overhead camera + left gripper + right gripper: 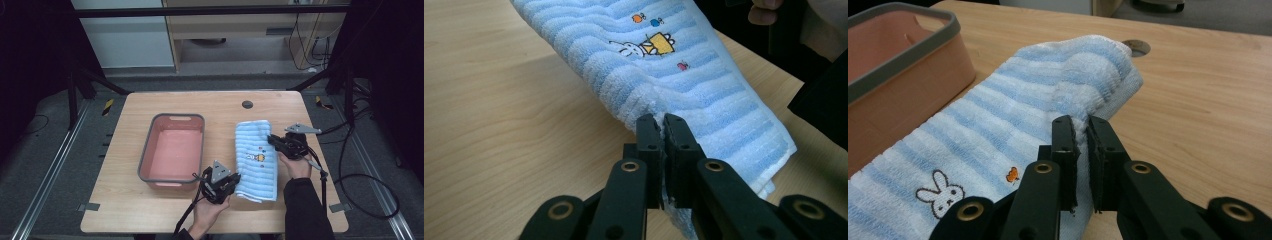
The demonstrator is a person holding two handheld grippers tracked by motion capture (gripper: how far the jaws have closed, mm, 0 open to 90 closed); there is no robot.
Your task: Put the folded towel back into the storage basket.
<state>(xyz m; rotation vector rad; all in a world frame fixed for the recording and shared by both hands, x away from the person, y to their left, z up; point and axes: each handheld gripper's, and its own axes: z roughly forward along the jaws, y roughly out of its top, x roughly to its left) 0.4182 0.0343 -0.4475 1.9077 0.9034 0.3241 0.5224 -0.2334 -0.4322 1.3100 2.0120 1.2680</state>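
Item: blue striped towel (256, 160), folded, lying on the table (125, 205) right of the pink basin (172, 149), long axis running away from us. We are pinching its near-left edge with the left gripper (660, 131) and its right edge, farther along, with the right gripper (1080, 135), both jaw pairs closed on cloth.

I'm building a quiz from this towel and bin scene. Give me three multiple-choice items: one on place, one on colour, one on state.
1. Where does the towel lie relative to the bin?
A. inside it
B. on the table beside it
C. under it

2. What colour are the towel's stripes?
A. red and yellow
B. green and black
C. blue and white

3. What is the left gripper doing?
A. shut on the towel's edge
B. open above the bin
C. resting inside the bin

Answers: 1 B, the high view shows it flat beside the bin. 2 C, seen in both gripper views. 3 A, cloth is pinched between its jaws.
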